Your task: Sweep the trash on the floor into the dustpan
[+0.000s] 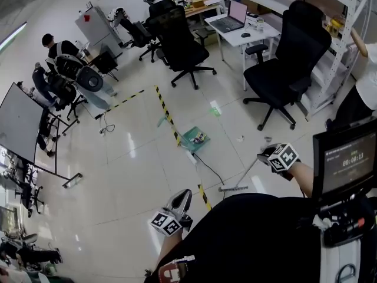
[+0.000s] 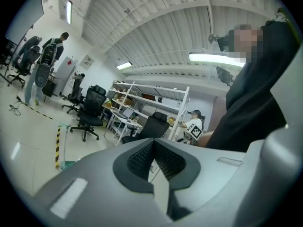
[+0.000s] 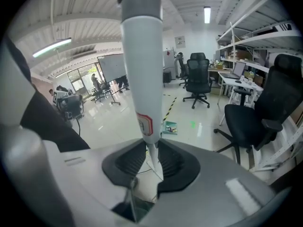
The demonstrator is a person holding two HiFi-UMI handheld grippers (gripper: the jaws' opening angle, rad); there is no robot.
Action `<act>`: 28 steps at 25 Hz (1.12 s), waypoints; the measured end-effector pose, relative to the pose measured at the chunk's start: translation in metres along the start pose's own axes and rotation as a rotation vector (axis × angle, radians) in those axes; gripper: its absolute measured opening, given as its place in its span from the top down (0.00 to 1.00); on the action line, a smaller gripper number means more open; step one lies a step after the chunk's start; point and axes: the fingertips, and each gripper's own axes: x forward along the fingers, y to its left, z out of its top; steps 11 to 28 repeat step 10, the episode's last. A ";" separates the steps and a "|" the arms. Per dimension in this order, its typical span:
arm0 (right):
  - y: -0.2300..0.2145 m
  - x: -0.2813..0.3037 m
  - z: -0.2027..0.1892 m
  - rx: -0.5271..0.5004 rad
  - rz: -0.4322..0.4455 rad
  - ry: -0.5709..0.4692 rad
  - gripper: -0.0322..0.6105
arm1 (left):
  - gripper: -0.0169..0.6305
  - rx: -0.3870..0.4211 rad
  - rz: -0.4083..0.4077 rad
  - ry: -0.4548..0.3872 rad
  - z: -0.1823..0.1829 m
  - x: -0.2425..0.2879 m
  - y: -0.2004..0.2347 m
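A green dustpan (image 1: 196, 138) lies on the pale floor beside the striped tape, with some trash in it; it also shows as the dustpan (image 3: 171, 127) and, low at the left, the dustpan (image 2: 66, 163). Small scraps of trash (image 1: 240, 138) lie to its right. My right gripper (image 1: 266, 155) (image 3: 151, 148) is shut on the broom's white handle (image 3: 141, 65). The broom head (image 1: 234, 188) rests on the floor below it, nearer me than the dustpan. My left gripper (image 1: 184, 194) (image 2: 151, 145) is held close to my body, shut with nothing between its pads.
Yellow-black tape (image 1: 168, 115) crosses the floor, and a cable (image 1: 206, 165) runs from the dustpan toward me. Black office chairs (image 1: 285, 69) (image 1: 177, 43), a white desk with a laptop (image 1: 238, 31) and shelving (image 1: 341, 46) stand beyond. People sit at the far left (image 1: 59, 55).
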 end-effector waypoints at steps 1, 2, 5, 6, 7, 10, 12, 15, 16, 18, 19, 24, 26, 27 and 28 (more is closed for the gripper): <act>0.003 0.000 0.003 -0.001 0.012 -0.007 0.83 | 0.98 0.001 0.001 -0.014 0.001 0.002 -0.003; 0.005 0.000 0.006 -0.003 0.023 -0.016 0.83 | 0.98 0.001 -0.001 -0.021 0.000 0.005 -0.006; 0.013 -0.002 0.015 -0.015 0.051 -0.049 0.83 | 0.98 0.006 -0.010 -0.017 -0.003 0.015 -0.013; 0.014 -0.003 0.018 -0.020 0.059 -0.056 0.83 | 0.98 0.008 -0.008 -0.016 -0.003 0.018 -0.015; 0.014 -0.005 0.020 -0.026 0.066 -0.061 0.83 | 0.98 0.010 -0.004 -0.017 -0.002 0.022 -0.018; 0.011 -0.007 0.027 -0.049 0.088 -0.068 0.83 | 0.98 0.019 0.006 -0.029 0.001 0.031 -0.024; 0.011 -0.007 0.027 -0.049 0.088 -0.068 0.83 | 0.98 0.019 0.006 -0.029 0.001 0.031 -0.024; 0.011 -0.007 0.027 -0.049 0.088 -0.068 0.83 | 0.98 0.019 0.006 -0.029 0.001 0.031 -0.024; 0.011 -0.007 0.027 -0.049 0.088 -0.068 0.83 | 0.98 0.019 0.006 -0.029 0.001 0.031 -0.024; 0.011 -0.007 0.027 -0.049 0.088 -0.068 0.83 | 0.98 0.019 0.006 -0.029 0.001 0.031 -0.024; 0.011 -0.007 0.027 -0.049 0.088 -0.068 0.83 | 0.98 0.019 0.006 -0.029 0.001 0.031 -0.024; 0.011 -0.007 0.027 -0.049 0.088 -0.068 0.83 | 0.98 0.019 0.006 -0.029 0.001 0.031 -0.024; 0.011 -0.007 0.027 -0.049 0.088 -0.068 0.83 | 0.98 0.019 0.006 -0.029 0.001 0.031 -0.024; 0.011 -0.007 0.027 -0.049 0.088 -0.068 0.83 | 0.98 0.019 0.006 -0.029 0.001 0.031 -0.024; 0.011 -0.007 0.027 -0.049 0.088 -0.068 0.83 | 0.98 0.019 0.006 -0.029 0.001 0.031 -0.024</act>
